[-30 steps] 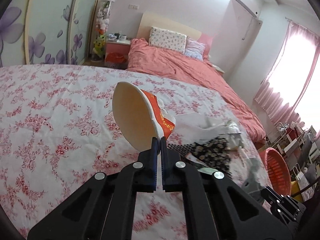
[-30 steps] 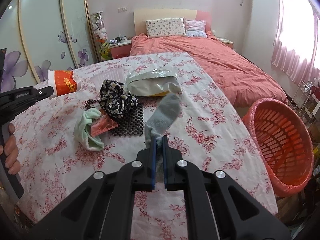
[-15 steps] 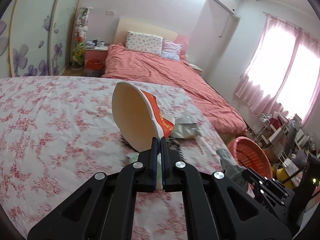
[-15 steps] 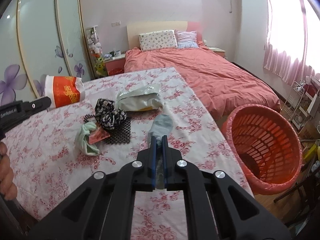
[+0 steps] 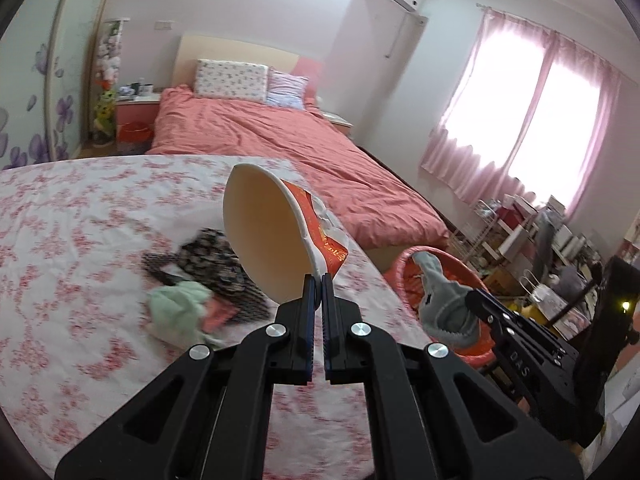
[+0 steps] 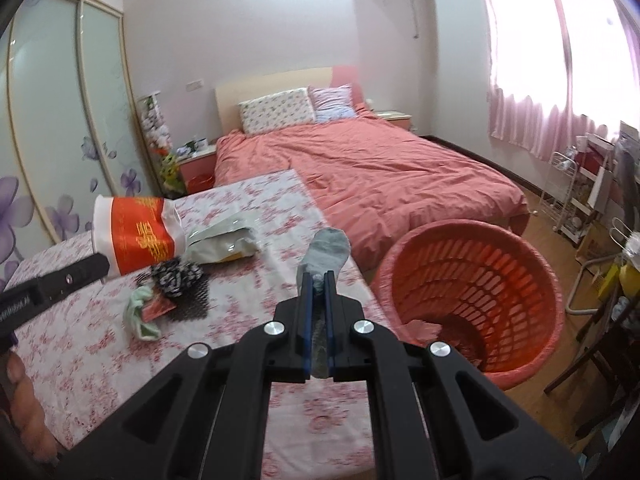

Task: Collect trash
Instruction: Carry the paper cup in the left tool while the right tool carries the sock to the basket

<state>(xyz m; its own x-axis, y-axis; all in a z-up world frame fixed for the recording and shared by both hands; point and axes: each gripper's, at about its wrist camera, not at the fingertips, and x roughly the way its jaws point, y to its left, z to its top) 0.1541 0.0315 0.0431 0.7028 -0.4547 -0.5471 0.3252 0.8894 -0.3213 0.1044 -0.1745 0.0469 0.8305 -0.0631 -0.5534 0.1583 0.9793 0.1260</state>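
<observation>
Bedroom w/ coral-quilted bed (image 6: 360,168), pink-curtained bright window (image 6: 560,60), floral wardrobe doors (image 6: 60,120).

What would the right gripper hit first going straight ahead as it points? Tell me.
Likely the flowered table near its far right edge. The right gripper, shut on the grey sock, points past it toward the bed; depth is unclear.
</observation>
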